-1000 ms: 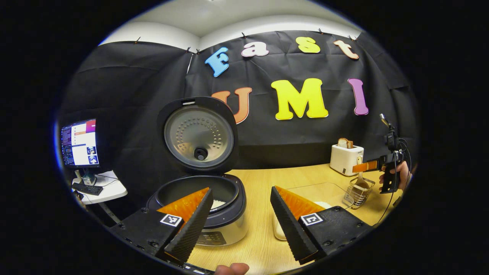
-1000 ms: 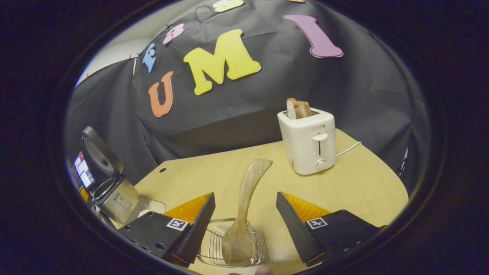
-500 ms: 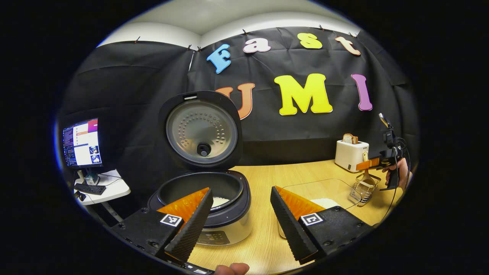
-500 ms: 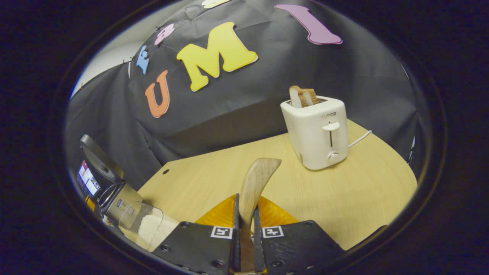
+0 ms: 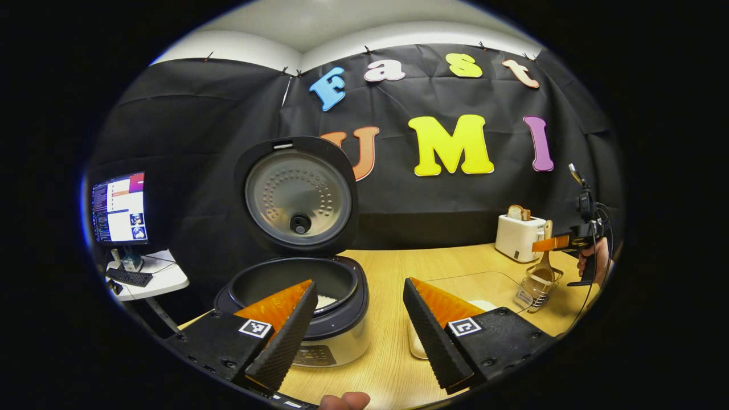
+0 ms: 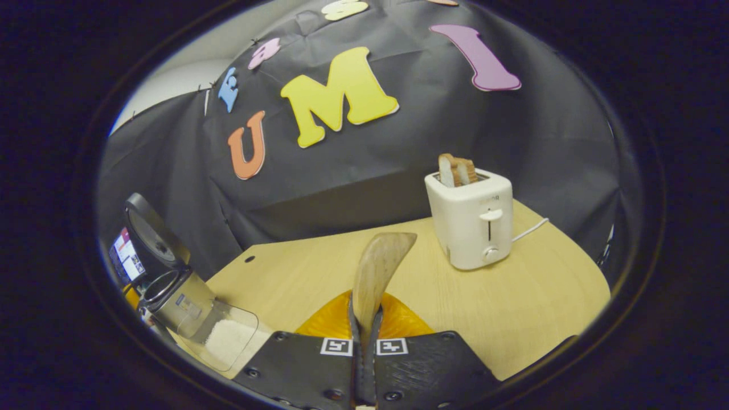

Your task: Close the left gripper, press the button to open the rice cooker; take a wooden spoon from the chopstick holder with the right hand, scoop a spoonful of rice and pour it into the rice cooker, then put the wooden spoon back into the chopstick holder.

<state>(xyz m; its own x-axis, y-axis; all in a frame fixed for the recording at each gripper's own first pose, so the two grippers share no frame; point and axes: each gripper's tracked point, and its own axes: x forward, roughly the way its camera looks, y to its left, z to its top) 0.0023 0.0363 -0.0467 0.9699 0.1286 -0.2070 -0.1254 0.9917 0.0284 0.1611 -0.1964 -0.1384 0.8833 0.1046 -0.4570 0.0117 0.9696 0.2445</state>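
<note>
Right tool (image 6: 364,341) pressed together on the handle of the wooden spoon (image 6: 377,267), both fingers pinching it; the handle end rises up and forward between them in the right gripper view. Seen from the left gripper view, the same right tool (image 5: 551,244) sits far off at the right side of the table (image 5: 393,273), held by a hand (image 5: 598,263), with the spoon's bowl down inside the wire chopstick holder (image 5: 535,285) and its handle standing upright above the rim. Left tool (image 5: 359,319) spread wide, fingers well apart, holding nothing, hovering low over the table just in front of the rice cooker (image 5: 302,307). Cooker lid (image 5: 297,196) stands open and upright behind the pot; some white rice visible at the bottom of the inner pot. Clear container (image 5: 472,285) with white rice lies on the table between the cooker and the chopstick holder; in the right gripper view it shows at lower left beside the cooker (image 6: 171,290), rice heaped in it. White toaster (image 6: 470,219) with bread slices in its slots stands near the back right of the table, cord trailing off to the right. A monitor (image 5: 119,209) and keyboard sit on a small side table at far left, apart from the work table
</note>
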